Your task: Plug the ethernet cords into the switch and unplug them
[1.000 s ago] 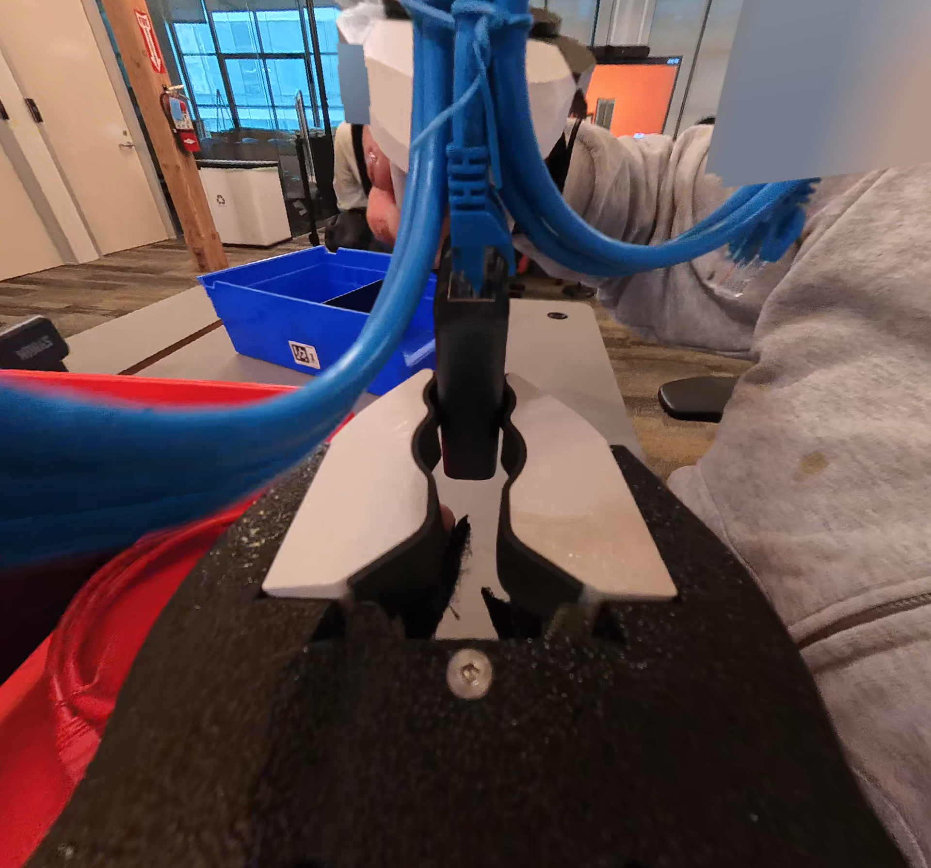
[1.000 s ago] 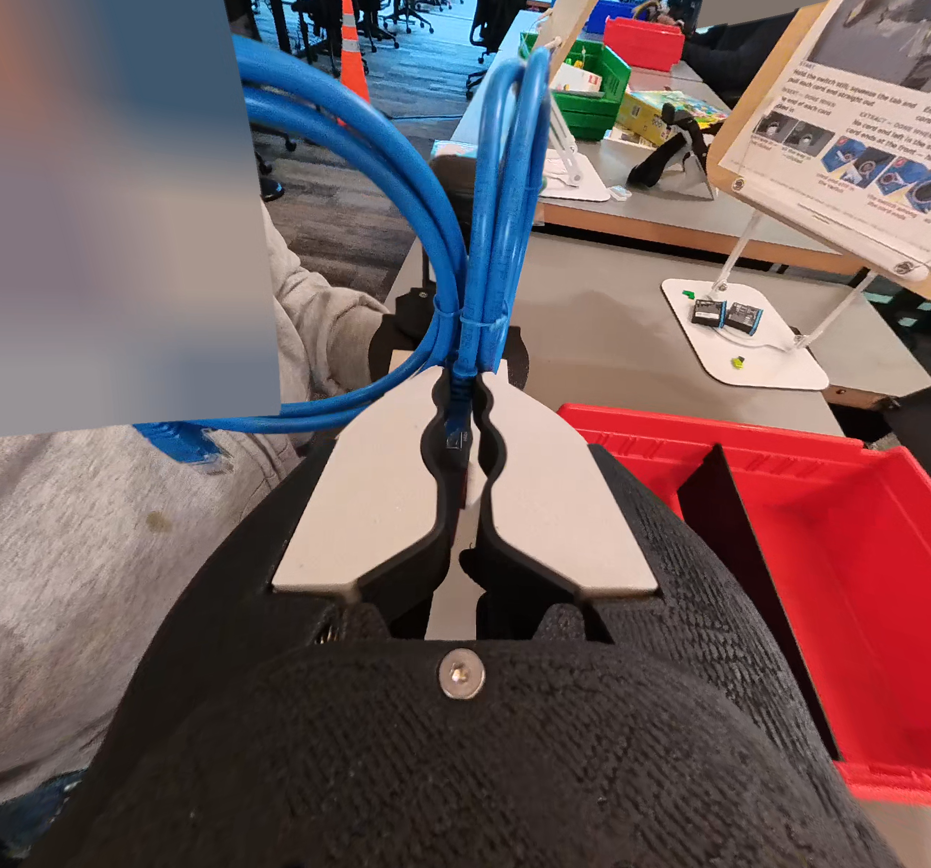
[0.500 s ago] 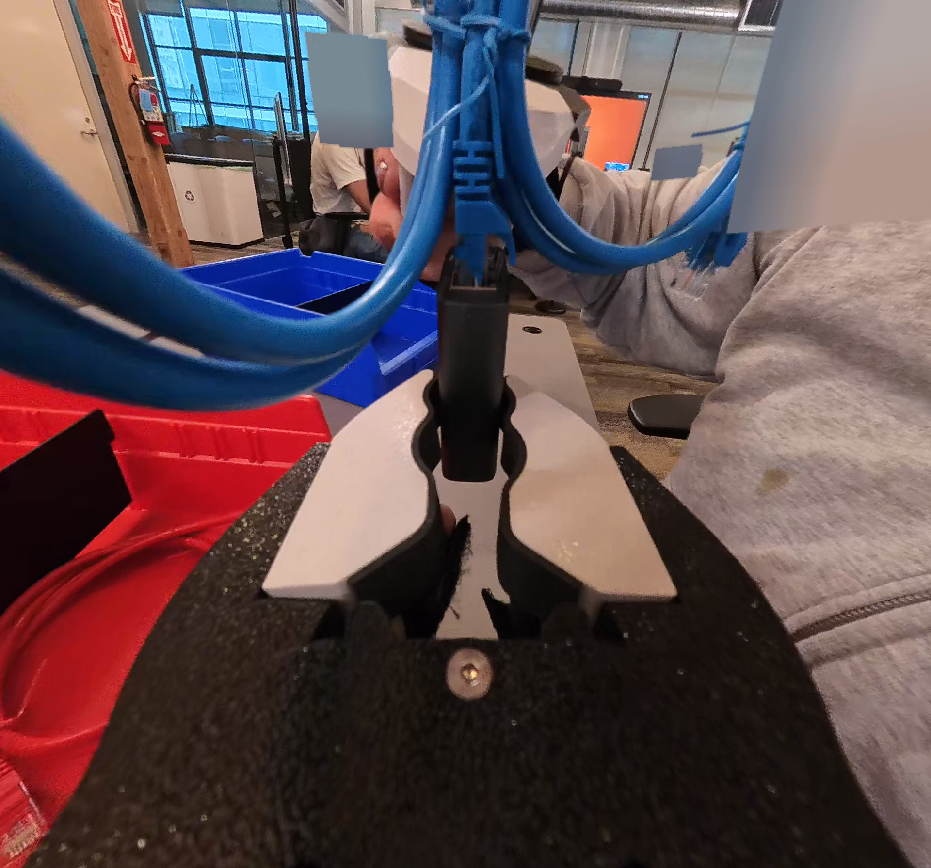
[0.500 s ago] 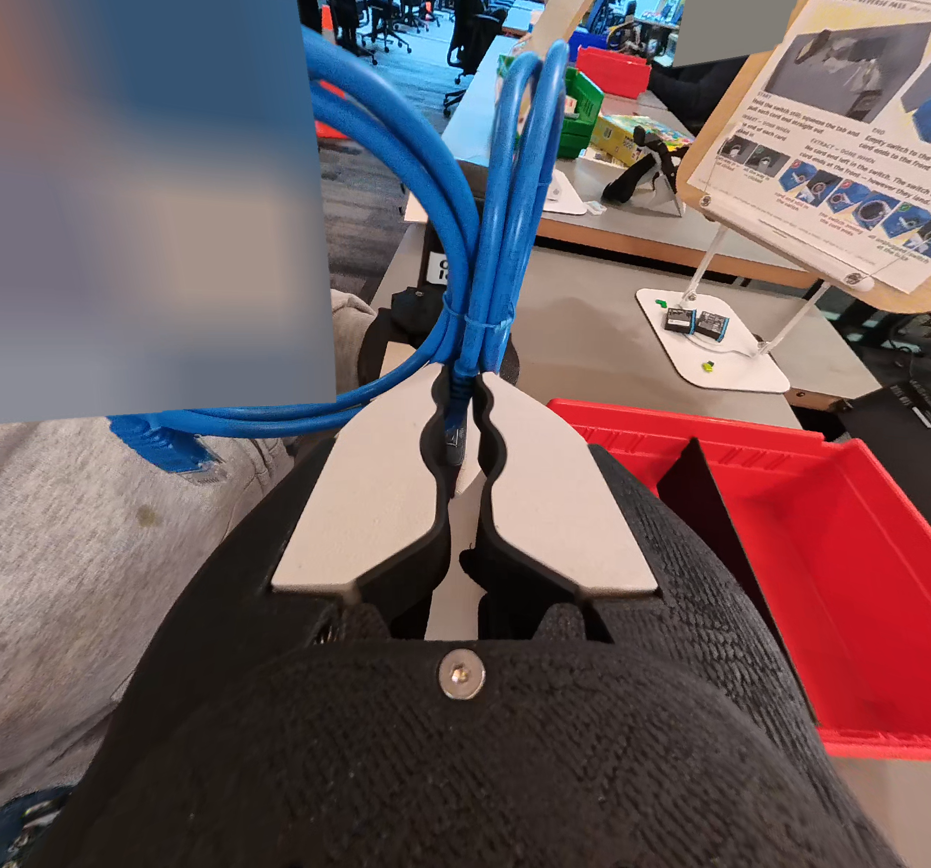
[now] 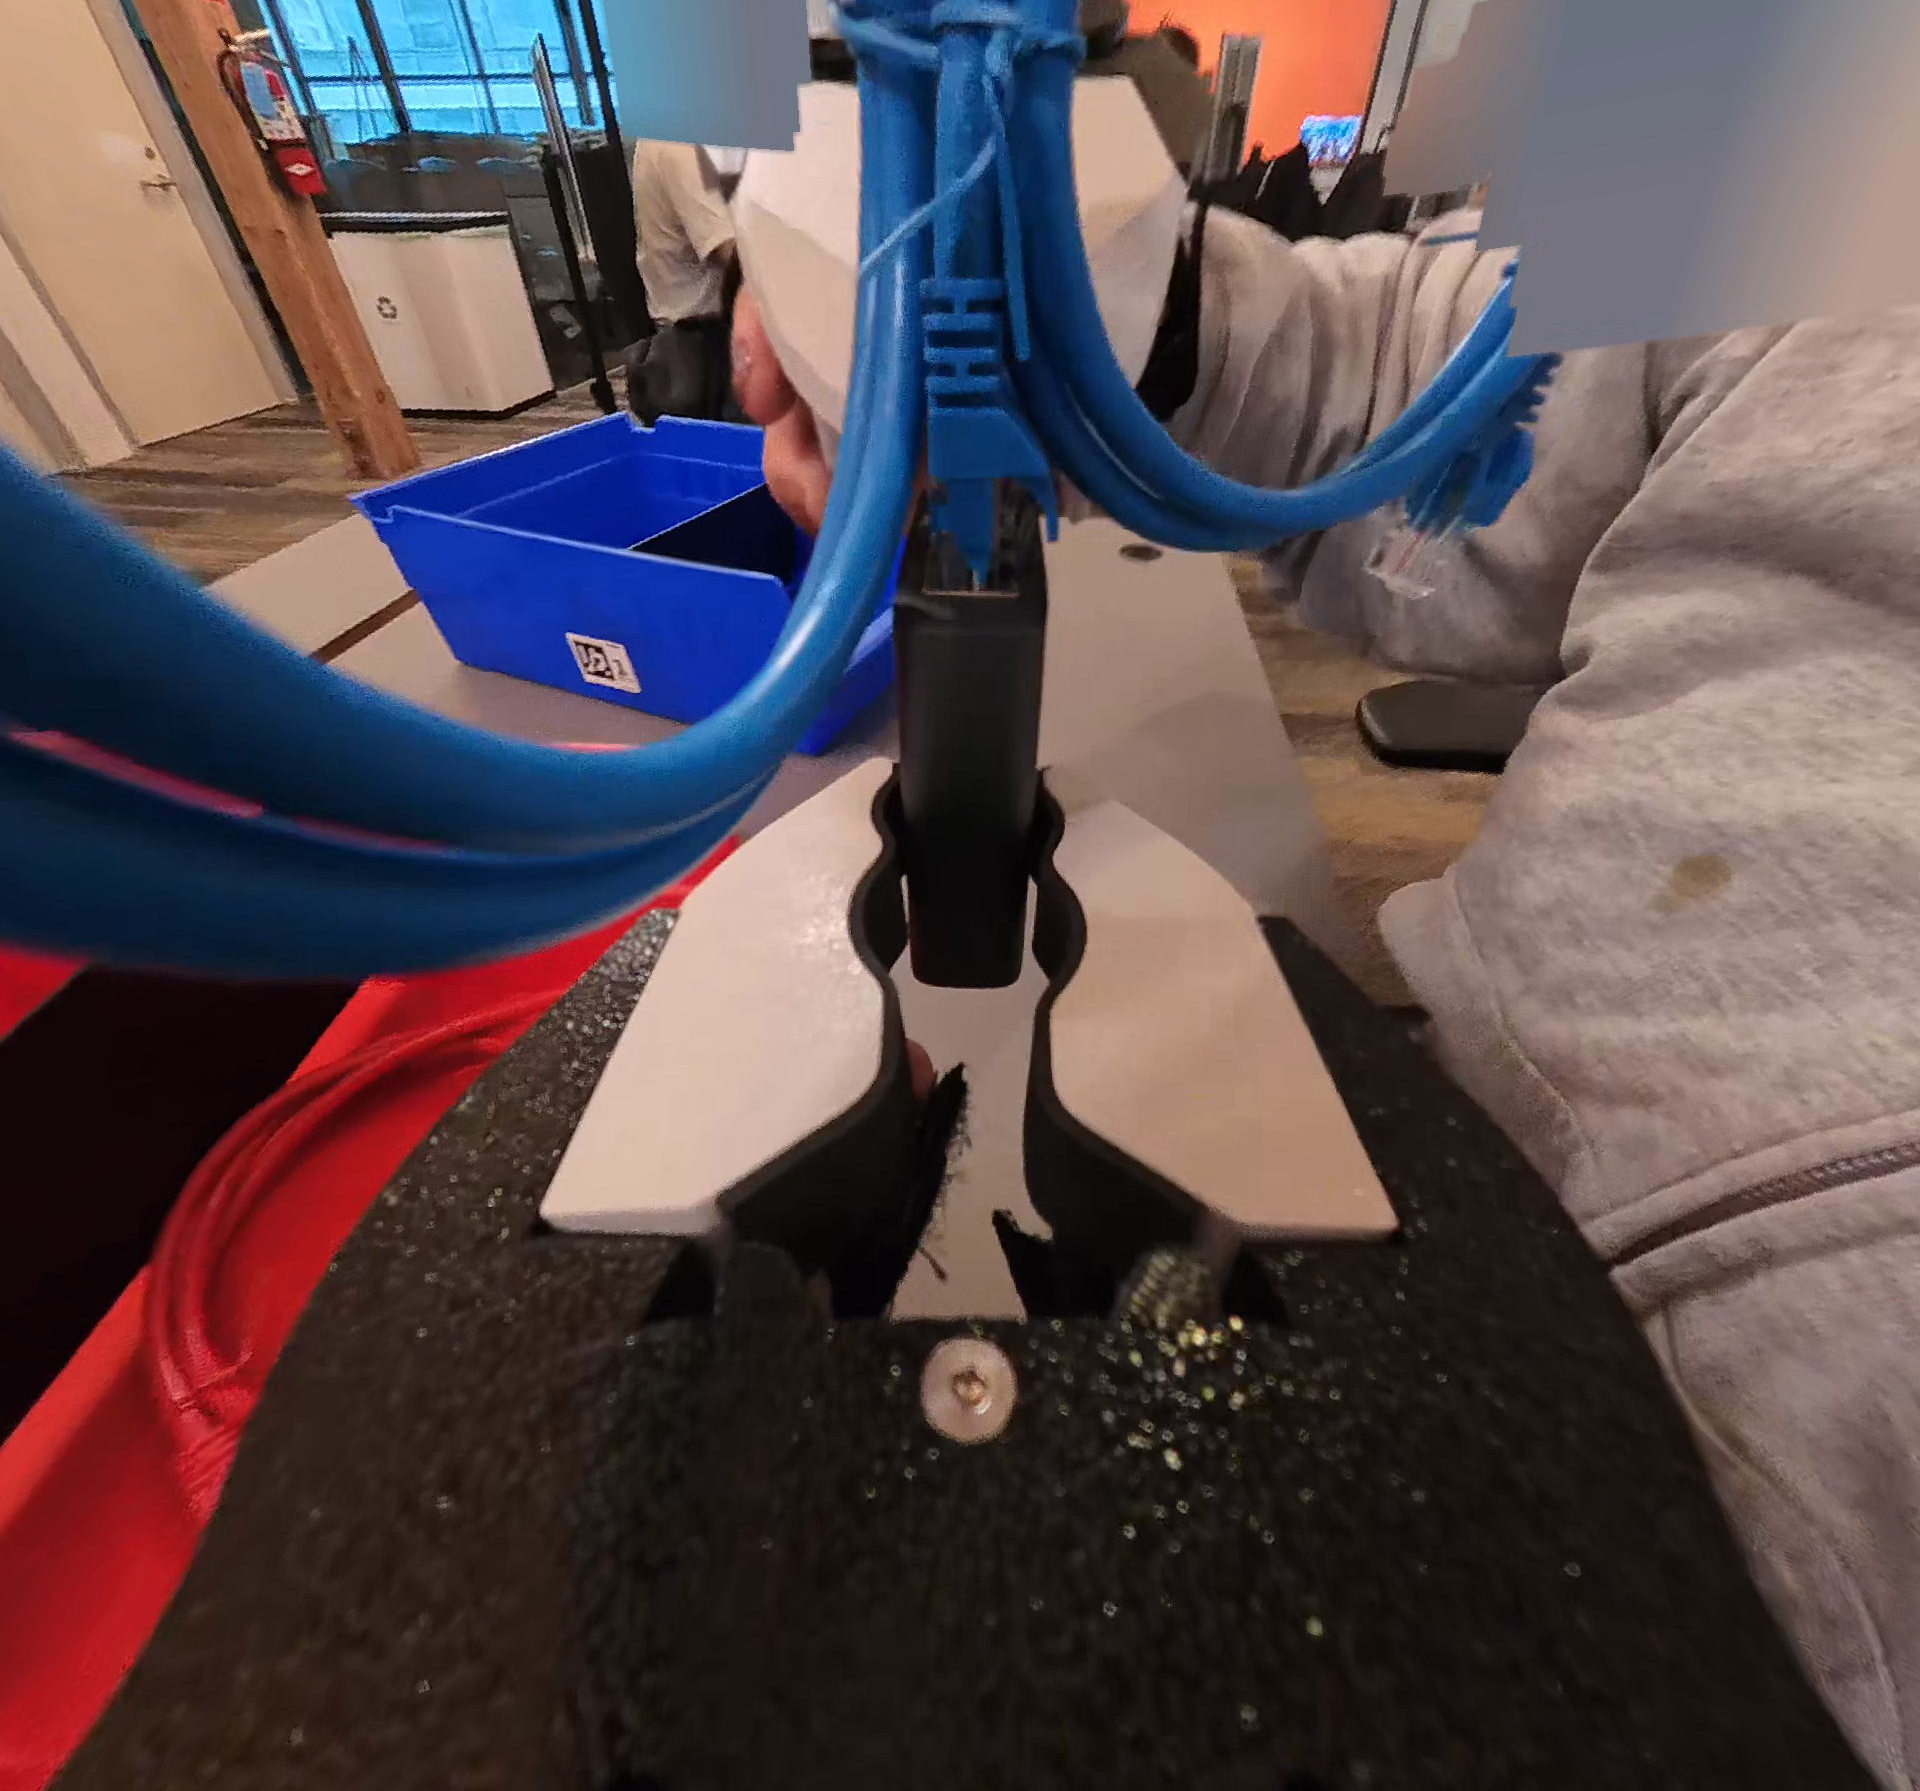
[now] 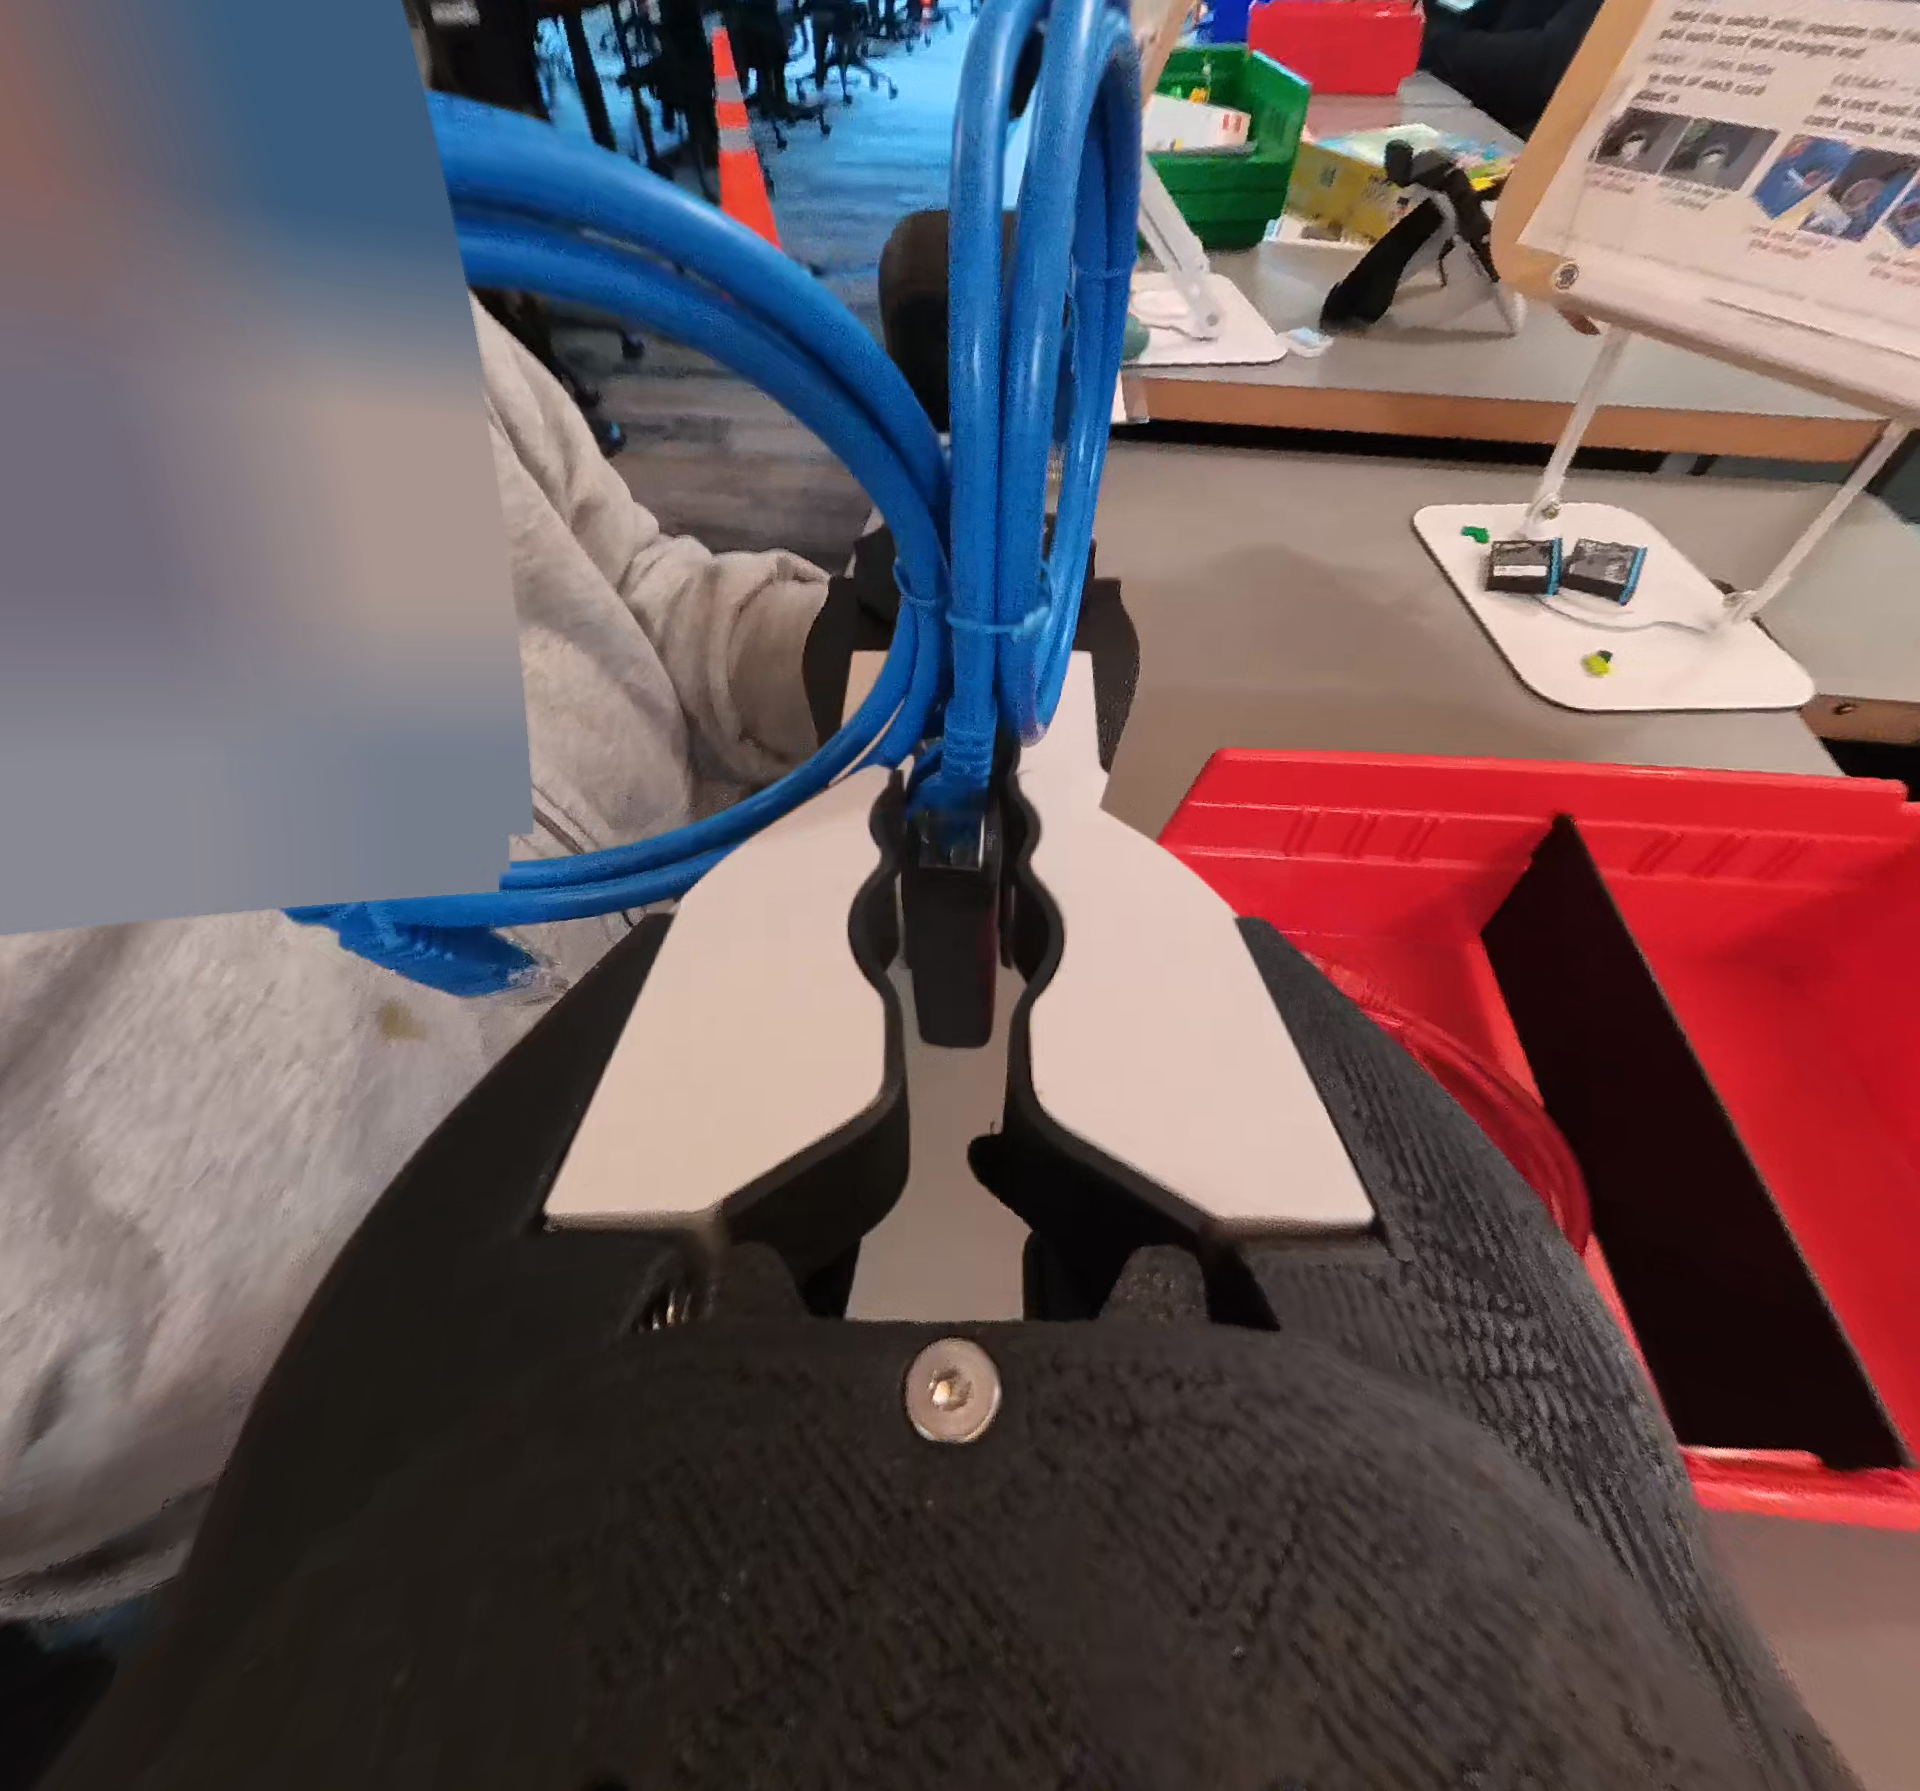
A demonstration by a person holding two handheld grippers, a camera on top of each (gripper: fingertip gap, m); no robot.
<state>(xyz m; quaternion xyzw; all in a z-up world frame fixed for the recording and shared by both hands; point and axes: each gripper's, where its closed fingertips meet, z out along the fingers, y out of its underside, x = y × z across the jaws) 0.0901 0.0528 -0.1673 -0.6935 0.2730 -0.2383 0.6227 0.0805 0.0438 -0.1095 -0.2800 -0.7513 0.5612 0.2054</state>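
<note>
Red bin point(image 5: 125, 1346): seen at the lower left, under the looped cable.
Blue bin point(image 5: 582, 588): placed on the table point(image 5: 1164, 702), behind the cable.
Left gripper point(image 5: 968, 837): clenched on a black adapter point(image 5: 966, 744).
Cable point(image 5: 966, 183): a blue bundle, plugged into the adapter's top.
Right gripper point(image 6: 954, 868): its state cannot be told; the adapter and plug point(image 6: 961, 765) are seen between its fingers.
Sleeve point(image 5: 1714, 910): grey, at the right.
</note>
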